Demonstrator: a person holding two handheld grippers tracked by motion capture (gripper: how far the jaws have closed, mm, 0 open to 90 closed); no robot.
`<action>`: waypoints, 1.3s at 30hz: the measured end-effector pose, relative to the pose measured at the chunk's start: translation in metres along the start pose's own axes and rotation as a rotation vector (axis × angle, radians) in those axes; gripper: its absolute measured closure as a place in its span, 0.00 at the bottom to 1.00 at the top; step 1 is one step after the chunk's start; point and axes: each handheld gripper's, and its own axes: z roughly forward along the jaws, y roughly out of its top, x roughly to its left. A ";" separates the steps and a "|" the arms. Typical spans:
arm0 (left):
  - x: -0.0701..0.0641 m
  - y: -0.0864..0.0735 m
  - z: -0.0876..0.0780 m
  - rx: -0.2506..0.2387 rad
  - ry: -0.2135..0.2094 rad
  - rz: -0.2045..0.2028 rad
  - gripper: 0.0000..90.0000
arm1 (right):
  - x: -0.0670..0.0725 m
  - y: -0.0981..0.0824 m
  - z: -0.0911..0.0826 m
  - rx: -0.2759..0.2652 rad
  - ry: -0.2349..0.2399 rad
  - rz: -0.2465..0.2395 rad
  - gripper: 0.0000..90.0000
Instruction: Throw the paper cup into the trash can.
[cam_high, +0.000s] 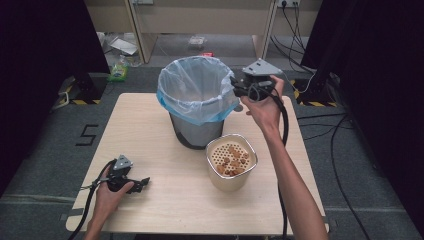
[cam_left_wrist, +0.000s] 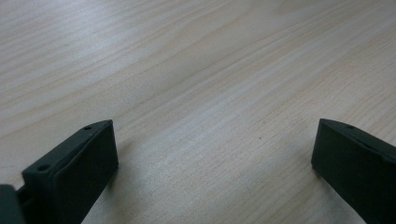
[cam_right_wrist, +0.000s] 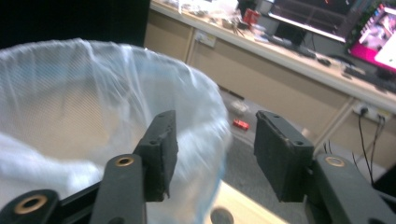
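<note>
Right gripper (cam_right_wrist: 212, 154): jaws parted, nothing between them, raised at the rim of a bin lined with a clear plastic bag (cam_right_wrist: 93, 107), which sits to the left and below. Beyond the jaws: a long wooden desk (cam_right_wrist: 261, 70); upper right, lit screens (cam_right_wrist: 373, 37).

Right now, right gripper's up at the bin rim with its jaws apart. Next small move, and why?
Probably swing the right gripper down to the perforated container: its jaws stand apart with nothing between them beside the lined bin, and brown pieces remain in the container.
</note>
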 end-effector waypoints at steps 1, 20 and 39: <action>0.000 0.000 0.000 0.000 0.000 0.000 0.00 | -0.004 -0.005 -0.004 0.009 -0.003 0.010 0.52; 0.000 0.000 0.000 0.002 0.000 0.000 0.00 | -0.034 -0.109 -0.047 0.161 -0.026 0.100 0.42; 0.000 0.000 0.000 0.001 0.001 0.000 0.00 | -0.020 -0.209 -0.058 0.311 -0.016 0.149 0.37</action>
